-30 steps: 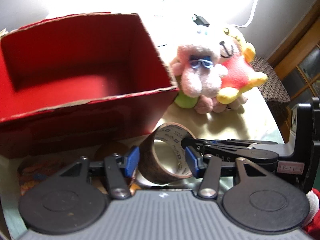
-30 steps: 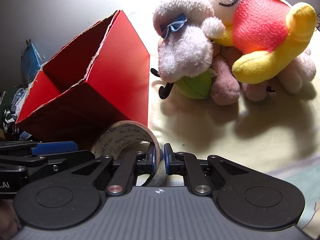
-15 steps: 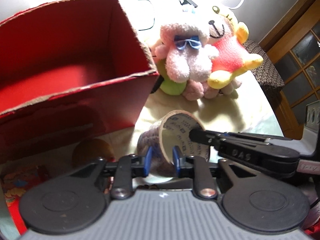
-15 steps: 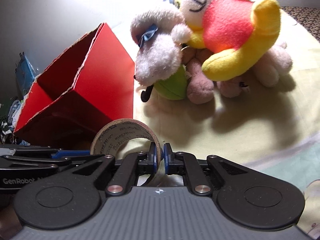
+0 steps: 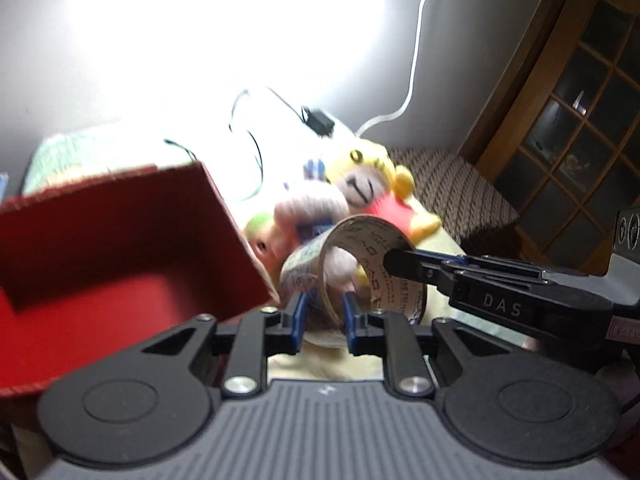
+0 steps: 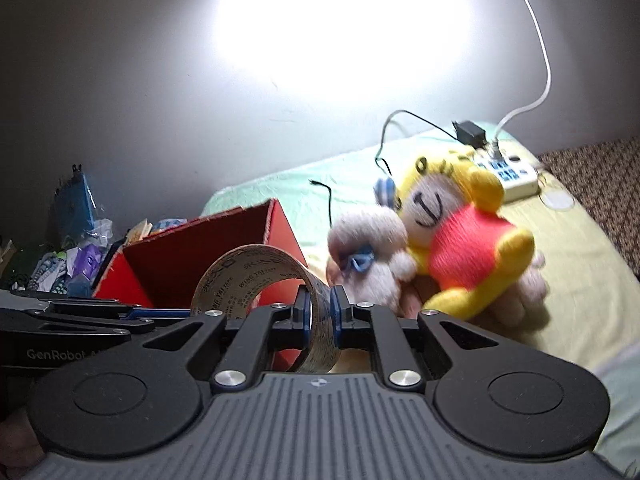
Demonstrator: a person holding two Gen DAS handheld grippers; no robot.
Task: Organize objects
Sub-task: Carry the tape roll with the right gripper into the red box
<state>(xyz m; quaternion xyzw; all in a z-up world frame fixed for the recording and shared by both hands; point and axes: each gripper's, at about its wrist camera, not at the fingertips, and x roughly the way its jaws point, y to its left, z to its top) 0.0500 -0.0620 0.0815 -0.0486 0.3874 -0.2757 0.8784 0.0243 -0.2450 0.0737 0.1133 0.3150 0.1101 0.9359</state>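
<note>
Both jaws pinch the tape roll (image 5: 356, 268) wall, left gripper (image 5: 323, 316) and right gripper (image 6: 320, 316); uneven pulls could twist it loose short of your red box (image 5: 120, 248).

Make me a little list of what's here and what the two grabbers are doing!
held thing: brown printed tape roll
left gripper: shut on the roll's wall
right gripper: shut on the roll's wall
box: open red cardboard box, looks empty inside
toys: pink plush bunny leaning on yellow-and-red plush bear
surface: pale yellow-green cloth
</note>
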